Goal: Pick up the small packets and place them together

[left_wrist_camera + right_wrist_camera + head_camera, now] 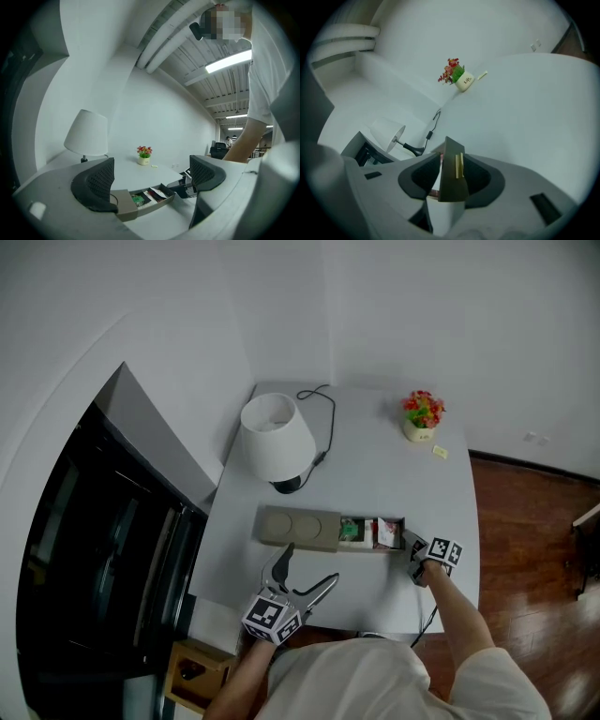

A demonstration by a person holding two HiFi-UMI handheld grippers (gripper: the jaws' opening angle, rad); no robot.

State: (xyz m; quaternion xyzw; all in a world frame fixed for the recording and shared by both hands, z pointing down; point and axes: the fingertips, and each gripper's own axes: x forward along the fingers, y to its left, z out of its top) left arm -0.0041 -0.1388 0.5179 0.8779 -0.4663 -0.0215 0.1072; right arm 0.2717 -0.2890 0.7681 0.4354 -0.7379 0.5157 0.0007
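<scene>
Lamp: a white-shaded lamp stands at the back left of the table (it plays no part in the job).
Left gripper: the left gripper hovers over the near edge of the table and points level at the tray. Its jaws stand wide apart with nothing between the pads; the tray only shows beyond them.
Tray: a long grey tray lies across the middle of the table. Its left part has two round recesses and its right part is an open compartment.
Packets in tray: several small packets, one green and the others red and white, lie together in that compartment.
Right gripper: the right gripper sits just beside the tray's right end, tilted downward. Its jaws are nearly together, clamped on a thin dark packet with a yellow stripe, which stands on edge between the pads.
Flower pot: a small flower pot stands at the back right, well apart, with a pale scrap beside it (too small to tell whether it is a packet).
Step in hand: by my reading, the dark packet is being delivered to join the others in the compartment.
Next move: it calls for bringing the packet over the compartment, lowering it inside the walls, then parting the jaws so it drops among the rest and does not catch on the rim.
</scene>
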